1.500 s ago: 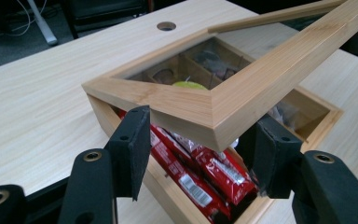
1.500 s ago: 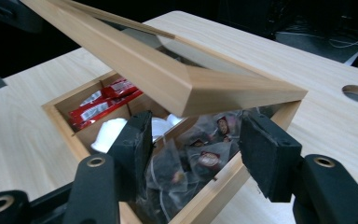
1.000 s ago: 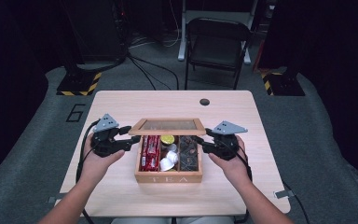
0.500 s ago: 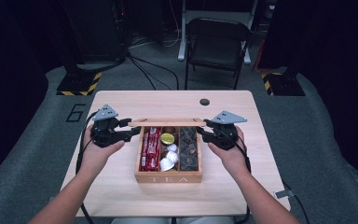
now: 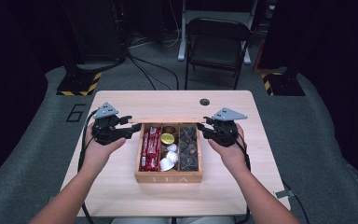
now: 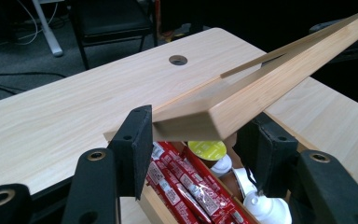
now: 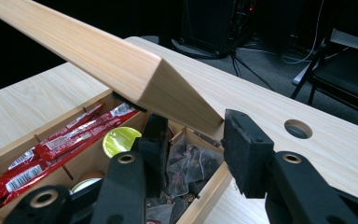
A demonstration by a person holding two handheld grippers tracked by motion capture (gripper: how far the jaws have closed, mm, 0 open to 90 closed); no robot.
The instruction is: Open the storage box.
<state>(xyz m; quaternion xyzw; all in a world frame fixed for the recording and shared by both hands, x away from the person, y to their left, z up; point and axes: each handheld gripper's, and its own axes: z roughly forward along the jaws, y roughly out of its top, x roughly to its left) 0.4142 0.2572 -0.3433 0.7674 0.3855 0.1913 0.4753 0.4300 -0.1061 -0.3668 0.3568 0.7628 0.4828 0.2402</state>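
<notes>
While a person's forearms reach in from the near edge of a light wooden table (image 5: 121, 186), the left gripper (image 5: 121, 131) and the right gripper (image 5: 208, 130) stand at either end of the raised lid (image 5: 168, 120) of a wooden tea box (image 5: 169, 177). Seen from above, the lid stands nearly on edge along the far side of the box, which sits mid-table with "TEA" on its near wall. In the left gripper view, the left gripper's (image 6: 191, 140) jaws are spread wide on both sides of the lid's (image 6: 242, 105) corner; whether either pad presses the wood cannot be told. In the right gripper view, the right gripper's (image 7: 191, 140) jaws also stand wide, the lid's (image 7: 121, 65) end just above the gap. Inside the box lie red packets (image 5: 150, 147) on the left, a yellow-topped capsule (image 5: 167, 138) and white capsules (image 5: 169, 157) in the middle, and dark tea bags (image 5: 189, 147) on the right. A black folding chair (image 5: 216, 42) stands beyond the table.
</notes>
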